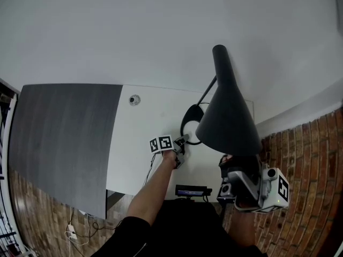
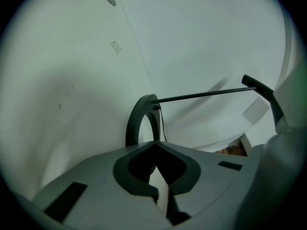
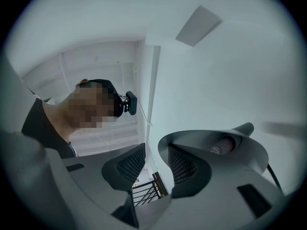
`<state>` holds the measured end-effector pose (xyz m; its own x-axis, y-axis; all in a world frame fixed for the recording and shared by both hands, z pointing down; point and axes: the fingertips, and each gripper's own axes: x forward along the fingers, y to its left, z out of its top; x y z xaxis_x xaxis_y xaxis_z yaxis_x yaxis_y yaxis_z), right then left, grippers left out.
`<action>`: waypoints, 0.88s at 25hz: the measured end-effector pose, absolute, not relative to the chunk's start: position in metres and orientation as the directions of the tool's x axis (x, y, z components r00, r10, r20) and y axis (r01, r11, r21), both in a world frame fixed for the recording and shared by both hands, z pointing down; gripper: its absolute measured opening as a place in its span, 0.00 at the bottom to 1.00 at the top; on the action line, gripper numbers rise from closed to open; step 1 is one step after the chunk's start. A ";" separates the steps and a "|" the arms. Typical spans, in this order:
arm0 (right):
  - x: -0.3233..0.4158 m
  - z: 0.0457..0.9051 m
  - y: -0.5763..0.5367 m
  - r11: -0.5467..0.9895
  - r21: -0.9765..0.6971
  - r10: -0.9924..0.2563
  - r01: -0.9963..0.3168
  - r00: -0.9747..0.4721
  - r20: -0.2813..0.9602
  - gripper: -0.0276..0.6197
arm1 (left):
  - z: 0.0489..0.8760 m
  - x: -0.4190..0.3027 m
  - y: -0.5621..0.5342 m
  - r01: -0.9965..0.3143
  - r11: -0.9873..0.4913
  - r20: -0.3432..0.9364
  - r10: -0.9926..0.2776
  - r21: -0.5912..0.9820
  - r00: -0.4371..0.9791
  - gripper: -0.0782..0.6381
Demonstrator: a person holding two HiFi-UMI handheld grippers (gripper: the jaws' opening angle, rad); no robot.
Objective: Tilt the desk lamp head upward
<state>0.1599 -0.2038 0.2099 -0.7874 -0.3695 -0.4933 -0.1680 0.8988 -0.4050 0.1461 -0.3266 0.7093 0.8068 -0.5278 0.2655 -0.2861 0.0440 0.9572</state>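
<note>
A black desk lamp stands on the white table (image 1: pixel 142 154). Its cone head (image 1: pixel 228 111) rises at the right, joined by a thin stem (image 2: pixel 206 95) to a ring base (image 1: pixel 190 125). My left gripper (image 1: pixel 182 142) is shut and holds nothing, its tips (image 2: pixel 153 145) right at the ring base (image 2: pixel 139 121). My right gripper (image 1: pixel 238 170) sits under the head's wide end, its tips hidden there. In the right gripper view the jaws (image 3: pixel 156 164) stand apart astride the shade's rim (image 3: pixel 160 143); the right finger (image 3: pixel 184 169) is inside the white shade near the bulb (image 3: pixel 223 145).
A dark grey panel (image 1: pixel 64 138) covers the table's left part. A round grommet (image 1: pixel 134 99) sits near the back. A small black device (image 1: pixel 192 190) hangs at the front edge. Brick floor (image 1: pixel 305 159) lies right, cables (image 1: pixel 80 226) lower left.
</note>
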 end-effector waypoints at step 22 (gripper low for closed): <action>0.152 0.187 -0.212 0.920 -0.355 -0.340 -0.163 -0.781 -0.524 0.26 | 0.712 0.142 -0.325 -0.291 0.046 0.271 -0.526 0.956 0.806 0.12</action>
<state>0.1518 -0.2116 0.1872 -0.7810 -0.3402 -0.5237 -0.1627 0.9205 -0.3553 0.1417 -0.3252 0.7125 0.8062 -0.5261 0.2708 -0.2908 0.0464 0.9557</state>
